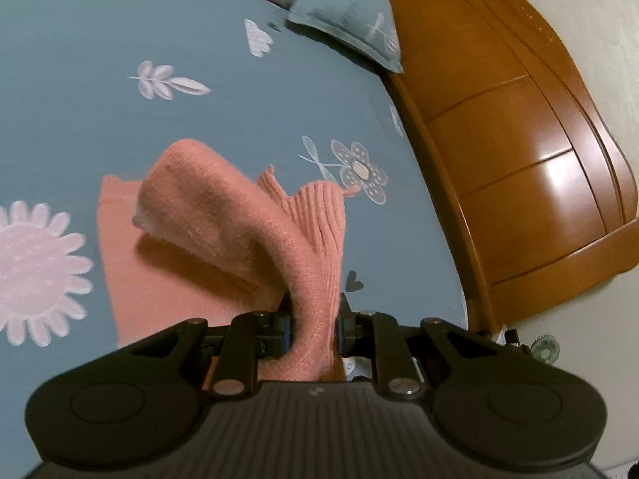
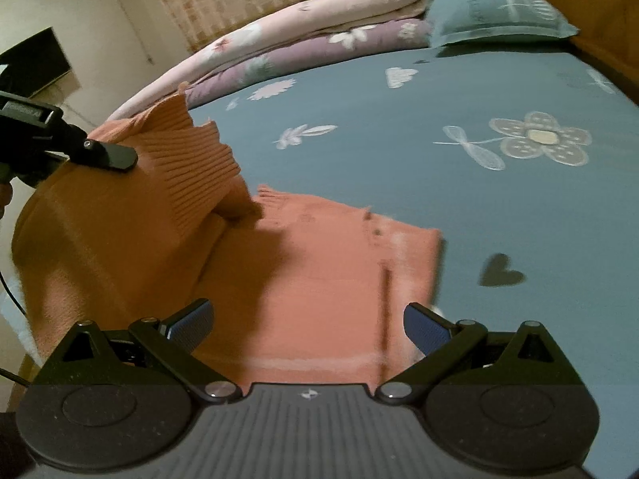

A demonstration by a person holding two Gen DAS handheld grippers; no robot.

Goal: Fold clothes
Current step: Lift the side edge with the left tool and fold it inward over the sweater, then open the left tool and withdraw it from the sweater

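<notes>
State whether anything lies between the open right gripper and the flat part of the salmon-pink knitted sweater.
Nothing visible does. The right gripper hovers open directly over the flat salmon-pink knitted sweater; the left gripper lifts another part aside.

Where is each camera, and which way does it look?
Left wrist: on the left hand-held gripper, looking along its fingers, shut on the pink sweater, toward the wooden headboard.
Right wrist: on the open right hand-held gripper, looking across the bed at stacked quilts.
Shared: sweater, blue floral sheet, blue pillow.
</notes>
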